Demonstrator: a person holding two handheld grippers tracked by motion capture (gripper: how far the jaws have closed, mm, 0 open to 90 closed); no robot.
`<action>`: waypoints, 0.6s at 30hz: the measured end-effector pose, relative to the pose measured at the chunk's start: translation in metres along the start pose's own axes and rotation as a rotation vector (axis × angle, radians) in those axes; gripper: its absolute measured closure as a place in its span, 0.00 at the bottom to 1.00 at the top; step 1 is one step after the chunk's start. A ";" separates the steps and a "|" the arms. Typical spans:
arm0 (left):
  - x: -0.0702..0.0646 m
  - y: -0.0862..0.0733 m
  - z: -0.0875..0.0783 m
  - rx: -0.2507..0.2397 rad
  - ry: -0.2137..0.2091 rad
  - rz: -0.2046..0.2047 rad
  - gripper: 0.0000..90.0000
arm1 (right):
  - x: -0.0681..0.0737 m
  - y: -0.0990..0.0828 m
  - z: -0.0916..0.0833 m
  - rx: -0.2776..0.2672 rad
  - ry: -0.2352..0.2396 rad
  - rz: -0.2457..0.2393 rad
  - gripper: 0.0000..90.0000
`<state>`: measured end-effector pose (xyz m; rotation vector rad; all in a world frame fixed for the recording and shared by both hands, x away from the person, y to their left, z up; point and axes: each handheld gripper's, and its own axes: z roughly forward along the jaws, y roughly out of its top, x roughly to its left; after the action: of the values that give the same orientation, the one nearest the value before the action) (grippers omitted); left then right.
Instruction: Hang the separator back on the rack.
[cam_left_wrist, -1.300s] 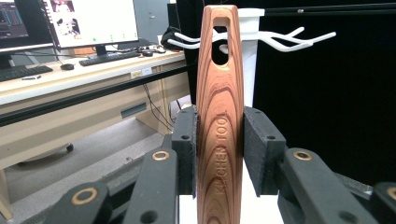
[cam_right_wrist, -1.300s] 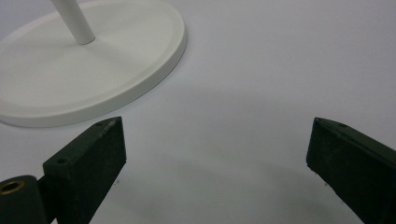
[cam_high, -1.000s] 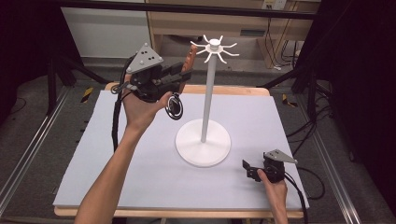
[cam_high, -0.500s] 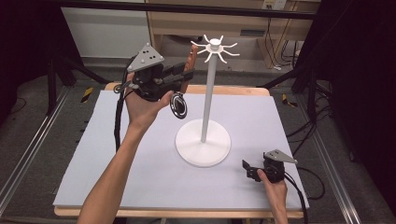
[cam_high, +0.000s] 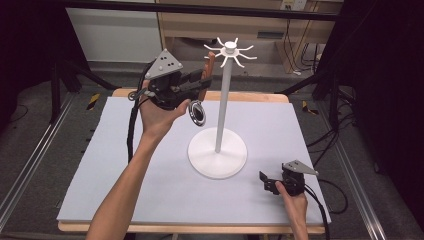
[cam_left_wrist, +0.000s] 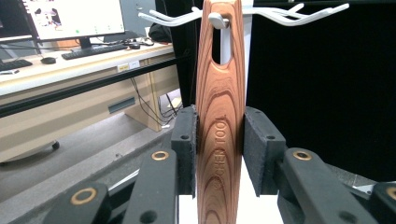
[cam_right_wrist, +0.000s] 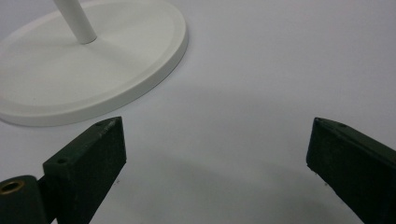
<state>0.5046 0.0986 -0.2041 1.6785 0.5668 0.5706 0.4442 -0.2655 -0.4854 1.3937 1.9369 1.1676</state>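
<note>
Right gripper (cam_high: 270, 181): nearest to us, at about 5 o'clock from the stand's base, resting on the desk (cam_high: 125, 190) with jaws wide apart and nothing between them. It's sitting this one out.

Stand (cam_high: 218, 152): white, round base mid-desk, slim pole rising to a crown of curved hooks (cam_high: 231, 52). Base well apart from the parked gripper.

Left gripper (cam_high: 192, 87): up in the air at 11 o'clock from the base, clamped tight on the wooden handle, pads pressing both flanks in the left gripper view.

Utensil (cam_left_wrist: 219, 107): a kitchen tool with a reddish, strongly grained wooden handle, upright, lettering pressed into the wood. A dark, shiny round head (cam_high: 197, 113) hangs below the gripper, left of the pole.

Progress: looks like the hanging step is nearly there. The slot at the handle's top sits right at a hook (cam_left_wrist: 218, 19), and the hook tip appears to poke through it.

Left to do: by my read, settle the slot fully onto the hook, let go, and back away without swinging it.
</note>
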 end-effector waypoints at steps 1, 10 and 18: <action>0.000 -0.001 0.000 -0.003 -0.001 -0.002 0.75 | 0.000 0.000 0.000 0.001 0.003 0.000 0.06; 0.000 -0.004 0.000 -0.014 0.026 0.022 0.74 | 0.000 0.000 0.000 0.002 0.000 -0.001 0.06; 0.003 -0.010 -0.002 -0.023 0.037 0.018 0.67 | 0.000 0.000 0.000 0.003 0.002 -0.001 0.06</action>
<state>0.5051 0.1034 -0.2137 1.6559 0.5709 0.6199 0.4444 -0.2654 -0.4855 1.3936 1.9417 1.1661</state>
